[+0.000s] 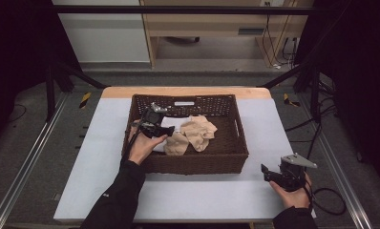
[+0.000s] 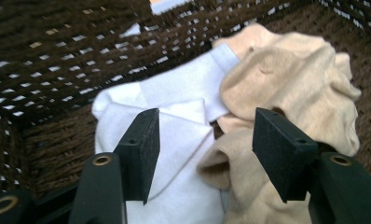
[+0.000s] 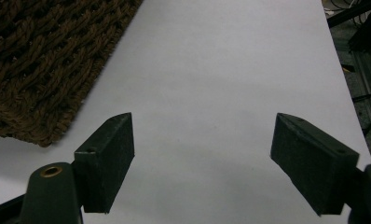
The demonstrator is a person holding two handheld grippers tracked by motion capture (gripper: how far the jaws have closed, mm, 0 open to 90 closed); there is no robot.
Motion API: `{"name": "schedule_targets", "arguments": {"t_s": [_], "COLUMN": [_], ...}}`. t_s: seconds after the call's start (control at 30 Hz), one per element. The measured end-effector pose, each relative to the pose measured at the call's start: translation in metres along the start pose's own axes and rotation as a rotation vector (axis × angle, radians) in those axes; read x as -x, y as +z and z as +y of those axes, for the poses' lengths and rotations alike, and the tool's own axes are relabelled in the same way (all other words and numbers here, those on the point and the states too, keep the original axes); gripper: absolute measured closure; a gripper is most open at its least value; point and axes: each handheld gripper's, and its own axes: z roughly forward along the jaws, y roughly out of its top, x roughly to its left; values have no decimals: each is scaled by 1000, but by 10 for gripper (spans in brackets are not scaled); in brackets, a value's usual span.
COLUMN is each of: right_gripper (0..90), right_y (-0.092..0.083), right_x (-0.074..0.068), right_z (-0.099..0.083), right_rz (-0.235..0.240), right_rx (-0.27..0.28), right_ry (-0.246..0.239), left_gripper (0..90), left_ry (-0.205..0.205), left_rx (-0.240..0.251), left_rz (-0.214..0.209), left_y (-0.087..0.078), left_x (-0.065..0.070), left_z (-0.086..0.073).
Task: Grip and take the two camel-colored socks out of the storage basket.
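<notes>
A white-topped table [image 1: 188,200] takes up the middle of the room, with a strip of bare wood showing along its far edge. On it, toward the far side, stands a dark brown woven basket [image 1: 193,164], rectangular, with openwork walls and a handle slot in its right end.

Inside the basket lie crumpled cloths. A white cloth [image 1: 174,125] sits toward the left half of the basket floor, partly folded over itself. A beige cloth [image 1: 200,131] is bunched just to the right of it, overlapping the white one's edge, and another beige lump [image 1: 176,144] lies nearer the basket's front wall, touching both.

The person's left hand [image 1: 141,147], in a dark sleeve, reaches over the basket's left front corner and holds the left gripper [image 1: 155,130] down inside it. In the left gripper view its pads [image 2: 144,149] stand wide apart just above the cloths, over the spot where the white cloth [image 2: 174,154] meets the beige cloth [image 2: 291,79]; nothing is pinched between them.

The right hand [image 1: 293,193] rests on the table near the front right corner, well clear of the basket, holding the right gripper [image 1: 272,175]. Its jaws are spread wide over bare tabletop [image 3: 211,93] and hold nothing, with the basket's corner [image 3: 44,60] off to one side.
</notes>
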Motion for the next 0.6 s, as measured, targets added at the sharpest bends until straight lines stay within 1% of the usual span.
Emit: {"name": "schedule_targets", "arguments": {"t_s": [0.1,0.17,0.27,0.37,0.43,0.47,0.53,0.6], "right_gripper": [216,217,218,219,220,220,221,222], "right_y": [0,0,-1,-1,0,0,-1,-1], "right_x": [0,0,0,0,0,0,0,0], "right_z": [0,0,1,1,1,1,1,1], "right_rz": [2,2,2,4,4,5,6,7], "right_rx": [-1,1,6,3,3,4,4,4], "right_ry": [-1,-2,0,4,3,2,2,1], "left_gripper": [415,432,470,562,638,674,770,838], "left_ry": [18,33,42,55,76,84,86,86], "left_rx": [-29,-55,-80,-118,-144,-151,-147,-137], "left_rz": [-10,-8,-5,-20,-30,-27,-33,-42], "left_y": [3,5,8,12,14,15,14,12], "left_x": [2,4,5,7,9,10,10,10], "left_z": [-1,-1,-1,-1,-1,-1,-1,-1]}}
